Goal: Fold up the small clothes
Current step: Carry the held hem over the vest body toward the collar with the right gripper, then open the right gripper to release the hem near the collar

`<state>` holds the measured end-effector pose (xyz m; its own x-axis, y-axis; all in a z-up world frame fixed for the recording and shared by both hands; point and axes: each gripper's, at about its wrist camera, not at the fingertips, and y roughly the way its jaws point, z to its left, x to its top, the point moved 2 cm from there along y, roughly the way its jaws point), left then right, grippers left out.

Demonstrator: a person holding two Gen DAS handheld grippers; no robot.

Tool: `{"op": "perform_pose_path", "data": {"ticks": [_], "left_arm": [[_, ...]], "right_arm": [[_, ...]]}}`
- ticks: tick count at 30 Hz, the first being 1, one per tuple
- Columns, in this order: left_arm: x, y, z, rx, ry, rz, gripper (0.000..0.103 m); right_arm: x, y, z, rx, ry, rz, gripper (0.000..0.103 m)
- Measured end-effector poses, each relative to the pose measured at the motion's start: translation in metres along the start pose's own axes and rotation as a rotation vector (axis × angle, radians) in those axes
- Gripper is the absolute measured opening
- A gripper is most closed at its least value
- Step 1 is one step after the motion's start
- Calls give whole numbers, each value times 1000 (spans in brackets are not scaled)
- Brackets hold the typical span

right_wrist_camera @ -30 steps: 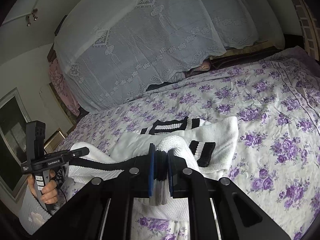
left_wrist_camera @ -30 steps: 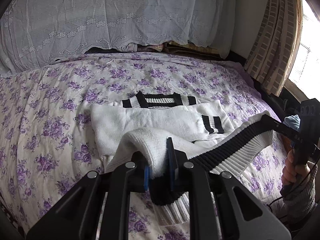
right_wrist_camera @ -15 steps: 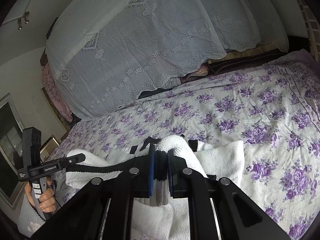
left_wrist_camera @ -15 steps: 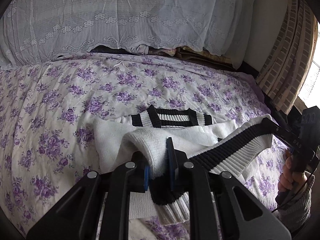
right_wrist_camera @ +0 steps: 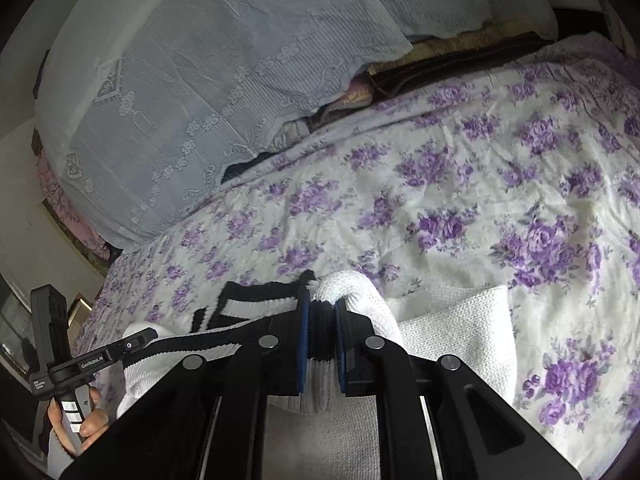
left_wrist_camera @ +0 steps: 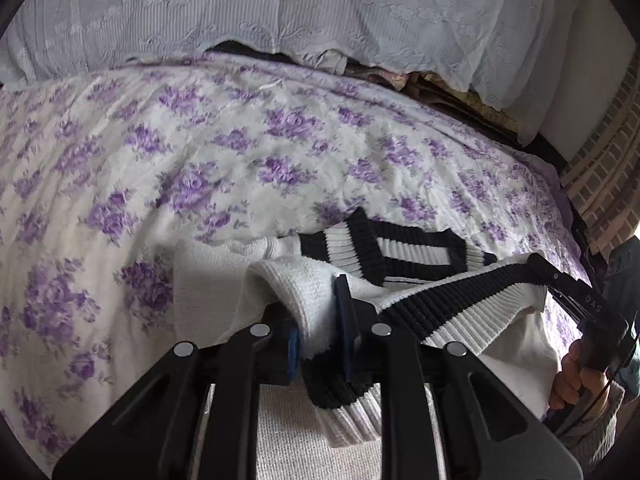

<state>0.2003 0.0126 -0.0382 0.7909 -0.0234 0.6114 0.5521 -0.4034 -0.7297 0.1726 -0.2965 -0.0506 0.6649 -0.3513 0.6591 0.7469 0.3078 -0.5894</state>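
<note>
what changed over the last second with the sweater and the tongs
Both tongs, the left tongs and right tongs, carried the sweater hem forward toward its striped collar, covering the folded sleeves. Both stay clamped on the hem; the floral bedspread is unchanged.

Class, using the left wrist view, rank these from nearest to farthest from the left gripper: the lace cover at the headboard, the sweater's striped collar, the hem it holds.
1. The hem, clamped in the left gripper.
2. The striped collar, just beyond, slightly right.
3. The lace cover, across the floral bedspread, at the top.
</note>
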Motion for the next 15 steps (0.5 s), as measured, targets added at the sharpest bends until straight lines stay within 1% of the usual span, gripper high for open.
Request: {"op": "perform_pose_path", "data": {"ticks": [1,2,3,4,5,6,7,8,9,10,11,12,15], "left_arm": [[-3,13,6,-1,-29,25,17],[-5,21,11,-14,-53,27,18],[-7,21,14,-32,-65,5,18],[-8,17,15,-44,-68,-9,18],[-9,13,15,-50,-70,-16,18],[-10,7,15,-58,-74,-28,19],[-10,-2,15,-67,-75,-48,25],[-12,-13,15,-58,-73,-80,46],[-14,-28,15,-21,-66,-131,63],[-16,-41,16,26,-55,-180,89],[-19,-54,16,62,-28,-222,94],[-19,-61,16,77,-1,-233,94],[-22,-63,22,104,24,-196,94]], "right_arm": [[-4,12,-6,-11,18,25,13],[-7,21,-13,-10,35,44,14],[-8,24,-17,5,56,49,14],[-7,20,-18,24,69,41,16],[-5,15,-17,40,63,24,21],[-5,9,-14,51,48,-4,22],[-5,2,-11,52,33,-28,23],[-5,-6,-7,51,15,-47,26],[-6,-15,-2,55,-11,-64,28],[-8,-24,4,54,-43,-80,31],[-11,-33,10,36,-82,-104,35],[-13,-41,14,18,-117,-125,36],[-18,-56,19,10,-157,-140,38]]}}
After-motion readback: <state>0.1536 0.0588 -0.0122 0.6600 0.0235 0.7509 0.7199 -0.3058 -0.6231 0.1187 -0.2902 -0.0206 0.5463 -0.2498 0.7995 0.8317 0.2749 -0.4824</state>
